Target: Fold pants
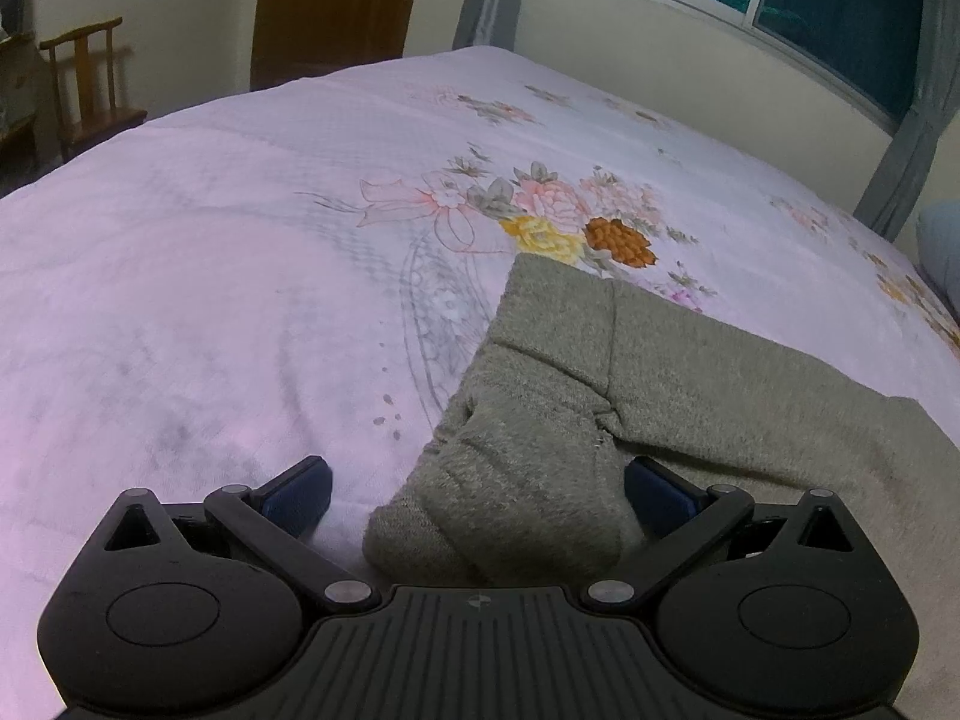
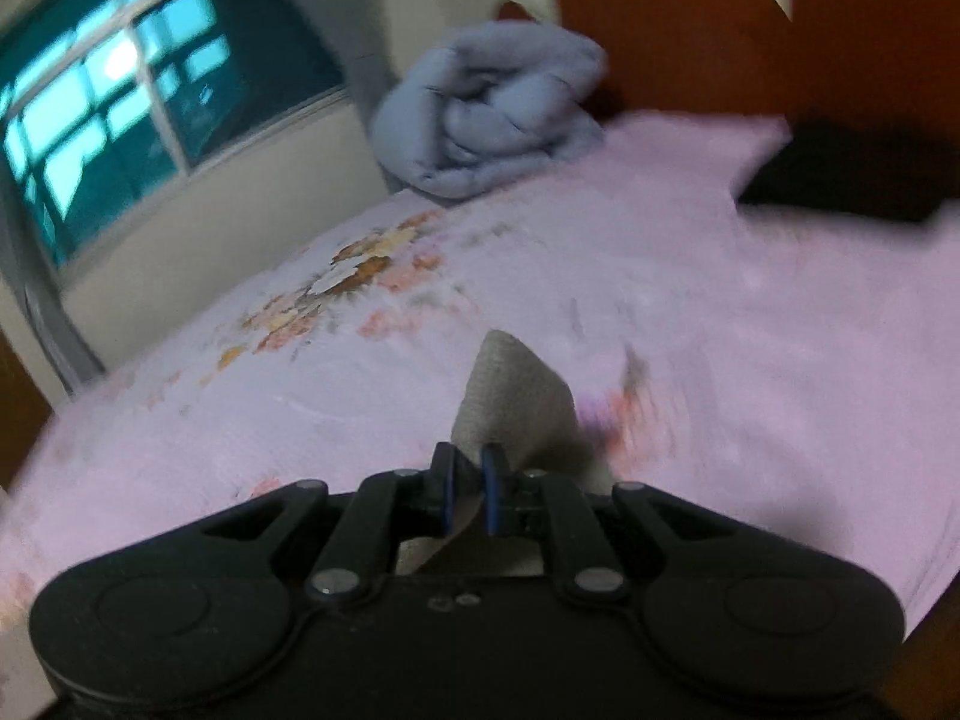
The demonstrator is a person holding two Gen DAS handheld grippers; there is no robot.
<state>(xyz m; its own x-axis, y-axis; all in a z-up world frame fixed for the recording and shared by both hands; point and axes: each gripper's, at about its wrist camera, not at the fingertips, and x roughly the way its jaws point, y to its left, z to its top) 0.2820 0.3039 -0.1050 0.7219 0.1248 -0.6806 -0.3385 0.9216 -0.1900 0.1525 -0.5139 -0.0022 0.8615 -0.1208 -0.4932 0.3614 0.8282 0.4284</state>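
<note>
Grey-green knit pants [image 1: 630, 372] lie on the pink floral bedsheet [image 1: 210, 252], reaching from the middle to the right edge of the left wrist view. My left gripper [image 1: 477, 492] is open, its blue pads either side of a bunched end of the pants, which sits between the fingers. In the right wrist view my right gripper [image 2: 468, 495] is shut on a fold of the pants [image 2: 510, 396], and the cloth rises in a peak beyond the fingertips above the sheet [image 2: 720, 330]. That view is blurred.
A bundled pale blue quilt [image 2: 486, 120] lies at the bed's far end by the wall. A dark object [image 2: 840, 174] lies at the far right of the bed. A wooden chair [image 1: 90, 84] and a door [image 1: 336, 6] stand beyond the bed. Windows line the wall.
</note>
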